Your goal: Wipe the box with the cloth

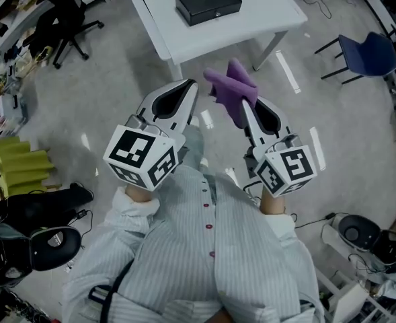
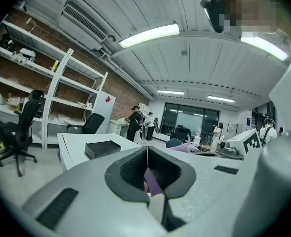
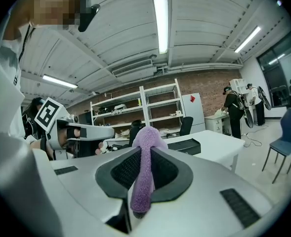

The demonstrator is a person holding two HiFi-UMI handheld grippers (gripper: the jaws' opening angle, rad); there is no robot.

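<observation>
Here, right hand-held gripper points forward, clamping cloth.

I read the cloth as purple. The right gripper and left gripper show pale grey shells with black ribbed pads. The marker cube on each carries black squares on white. The box is black, the table white, the floor grey, the chair blue. The person's shirt is pale and finely striped, with dark red buttons.
</observation>
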